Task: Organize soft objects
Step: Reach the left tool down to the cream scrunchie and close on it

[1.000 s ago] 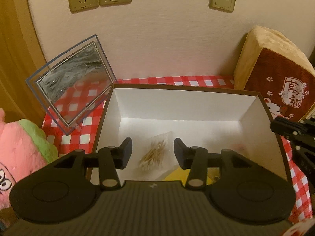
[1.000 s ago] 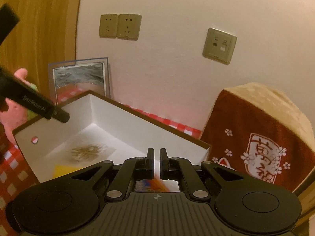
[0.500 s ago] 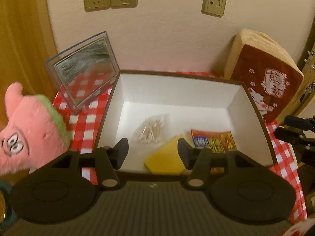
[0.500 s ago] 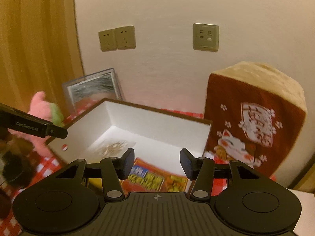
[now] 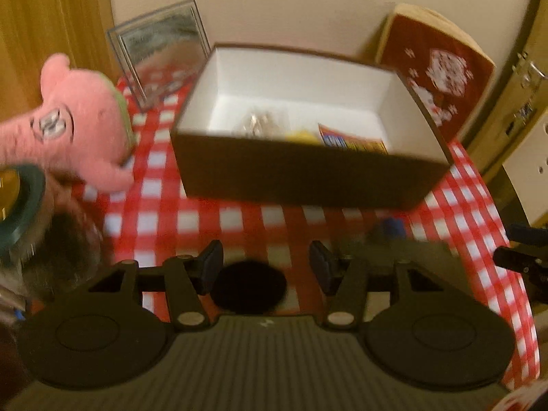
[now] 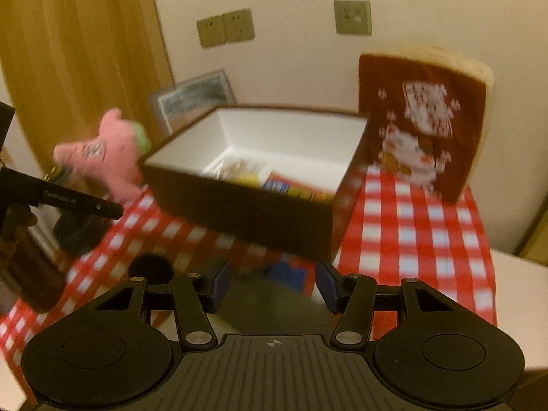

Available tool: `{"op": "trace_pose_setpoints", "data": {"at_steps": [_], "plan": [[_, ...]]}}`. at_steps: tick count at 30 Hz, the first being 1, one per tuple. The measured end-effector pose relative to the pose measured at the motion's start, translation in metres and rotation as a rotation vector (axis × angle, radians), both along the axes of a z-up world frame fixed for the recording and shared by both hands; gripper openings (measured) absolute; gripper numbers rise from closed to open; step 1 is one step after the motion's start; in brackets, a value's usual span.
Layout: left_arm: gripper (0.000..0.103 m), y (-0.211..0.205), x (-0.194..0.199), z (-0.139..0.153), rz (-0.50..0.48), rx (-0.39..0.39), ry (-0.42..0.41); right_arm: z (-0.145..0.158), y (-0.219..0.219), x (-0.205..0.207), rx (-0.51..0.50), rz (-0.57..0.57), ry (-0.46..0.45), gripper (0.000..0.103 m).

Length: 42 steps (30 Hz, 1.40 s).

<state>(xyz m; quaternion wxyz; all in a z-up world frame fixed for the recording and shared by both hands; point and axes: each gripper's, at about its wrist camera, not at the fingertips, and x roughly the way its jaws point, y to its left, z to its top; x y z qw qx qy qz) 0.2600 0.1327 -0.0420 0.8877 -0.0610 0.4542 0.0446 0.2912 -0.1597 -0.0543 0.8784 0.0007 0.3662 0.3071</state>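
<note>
Red-and-white checked cloth covers the bench across the lower half of both views, all of it motion-blurred. Sitting on it in the centre of the frame is the big brown box with a white inside, open at the top. At its right, in the upper right of the left wrist view, a brown-and-tan cat cushion stands upright against the wall, just beside the box. Over at the left edge is the pink plush toy, on the cloth beside the box's left wall, outside it. Behind it, upper left, a clear picture frame leans at the wall. Inside the box lie a colourful printed packet, a yellow item and a small clear bag. Left gripper sits low in its frame, fingers spread apart, holding nothing. Right gripper likewise, fingers apart and empty, with a small blue object on the cloth beyond them.
</note>
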Motion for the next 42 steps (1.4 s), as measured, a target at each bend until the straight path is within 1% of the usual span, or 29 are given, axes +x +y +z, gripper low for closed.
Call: {"op": "trace_pose_setpoints", "data": {"at_steps": [7, 12, 18, 27, 34, 37, 40, 42], "plan": [[0.053, -0.03, -0.042, -0.018, -0.056, -0.031, 0.046, -0.013, -0.002, -0.048, 0.027, 0.007, 0.095, 0.054], [0.053, -0.048, -0.064, -0.03, -0.09, -0.046, 0.075, -0.02, 0.001, -0.067, 0.01, 0.017, 0.119, 0.054], [0.053, -0.064, -0.079, -0.037, -0.114, -0.059, 0.092, -0.027, -0.001, -0.079, -0.008, 0.013, 0.137, 0.054], [0.055, -0.089, -0.084, -0.058, -0.186, -0.063, 0.116, -0.039, -0.005, -0.084, -0.018, -0.022, 0.18, 0.054], [0.055, -0.108, -0.08, -0.078, -0.256, -0.079, 0.131, -0.049, -0.011, -0.084, -0.027, -0.056, 0.209, 0.054], [0.056, -0.115, -0.076, -0.088, -0.275, -0.069, 0.134, -0.052, -0.014, -0.082, -0.03, -0.077, 0.22, 0.055], [0.056, -0.12, -0.071, -0.095, -0.278, -0.061, 0.136, -0.056, -0.021, -0.08, -0.022, -0.106, 0.24, 0.058], [0.057, -0.122, -0.067, -0.099, -0.275, -0.052, 0.129, -0.058, -0.024, -0.079, -0.018, -0.126, 0.249, 0.063]]}}
